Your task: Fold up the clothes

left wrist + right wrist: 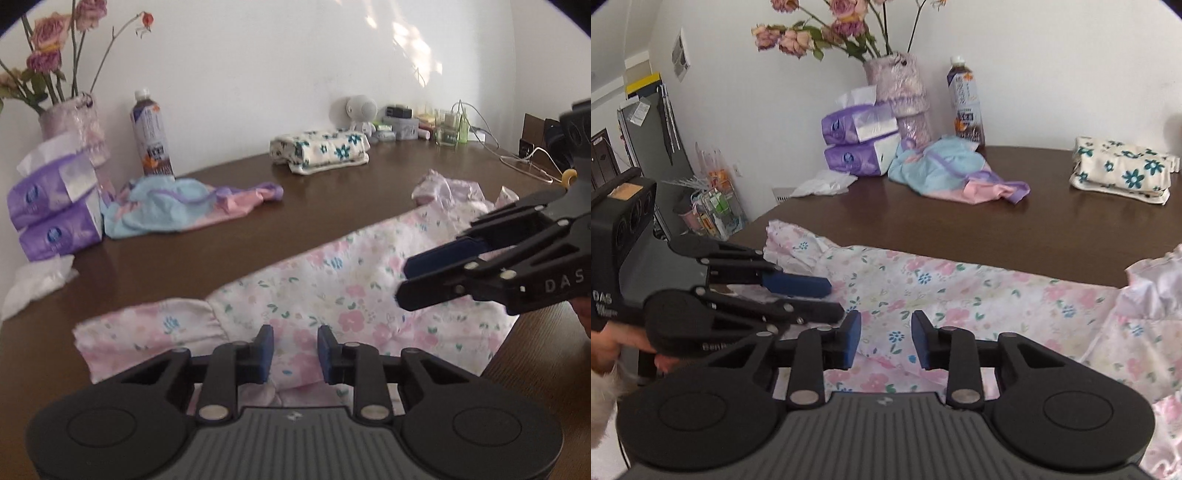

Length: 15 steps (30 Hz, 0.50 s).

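Over the floral garment [332, 295] near the table's [332, 192] front edge — left gripper [295, 349], right gripper [886, 338], jaws apart, empty

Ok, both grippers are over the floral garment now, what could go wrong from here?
1. The pink floral garment lies close to the table's near edge; a pull toward you could drag it off.
2. The left gripper and right gripper sit close together, jaws open; they could collide while grasping.
3. The fabric is wrinkled near the ruffled end, so a fold may trap creases.
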{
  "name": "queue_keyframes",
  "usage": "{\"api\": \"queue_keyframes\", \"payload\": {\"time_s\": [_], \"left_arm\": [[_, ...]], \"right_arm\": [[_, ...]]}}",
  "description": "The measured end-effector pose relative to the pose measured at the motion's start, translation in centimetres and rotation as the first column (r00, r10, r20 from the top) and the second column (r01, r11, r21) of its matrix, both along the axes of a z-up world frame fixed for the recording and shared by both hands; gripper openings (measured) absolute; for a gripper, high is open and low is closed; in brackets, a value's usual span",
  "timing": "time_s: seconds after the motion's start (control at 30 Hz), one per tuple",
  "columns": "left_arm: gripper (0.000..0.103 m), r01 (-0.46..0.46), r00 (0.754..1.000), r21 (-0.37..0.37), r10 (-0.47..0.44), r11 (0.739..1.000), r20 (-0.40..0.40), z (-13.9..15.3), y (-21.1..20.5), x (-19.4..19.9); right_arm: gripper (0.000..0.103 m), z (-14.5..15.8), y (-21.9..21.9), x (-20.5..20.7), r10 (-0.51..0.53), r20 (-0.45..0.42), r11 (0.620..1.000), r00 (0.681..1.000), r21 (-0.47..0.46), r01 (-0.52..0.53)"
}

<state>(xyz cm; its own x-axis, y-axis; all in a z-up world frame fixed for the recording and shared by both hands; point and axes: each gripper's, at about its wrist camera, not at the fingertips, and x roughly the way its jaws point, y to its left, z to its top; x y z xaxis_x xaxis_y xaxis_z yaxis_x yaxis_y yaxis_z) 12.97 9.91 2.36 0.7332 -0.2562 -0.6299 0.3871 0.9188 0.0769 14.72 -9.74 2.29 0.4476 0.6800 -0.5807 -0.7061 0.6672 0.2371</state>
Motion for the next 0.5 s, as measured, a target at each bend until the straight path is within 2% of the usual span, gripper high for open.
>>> {"api": "queue_keyframes", "payload": {"time_s": [0.07, 0.17, 0.33, 0.5], "left_arm": [[0.025, -0.007, 1.000, -0.010, 0.007, 1.000, 0.017, -0.6, 0.1, -0.5], [0.026, -0.016, 0.999, -0.025, 0.017, 1.000, 0.038, -0.9, 0.2, -1.0], [0.035, -0.004, 0.999, -0.052, 0.006, 0.999, 0.035, -0.9, 0.4, -1.1], [0.036, -0.007, 0.999, -0.043, 0.009, 0.999, 0.038, -1.0, 0.3, -1.2]], "right_arm": [[0.024, -0.3, 0.8, -0.4, 0.003, 0.019, 1.000, 1.000, -0.027, -0.002], [0.024, -0.7, 2.0, -1.0, 0.005, 0.054, 0.998, 0.999, -0.070, -0.001], [0.024, -0.8, 3.3, -2.2, -0.017, 0.151, 0.989, 0.988, -0.144, 0.039], [0.024, -1.0, 3.6, -2.7, -0.029, 0.184, 0.984, 0.983, -0.166, 0.060]]}}
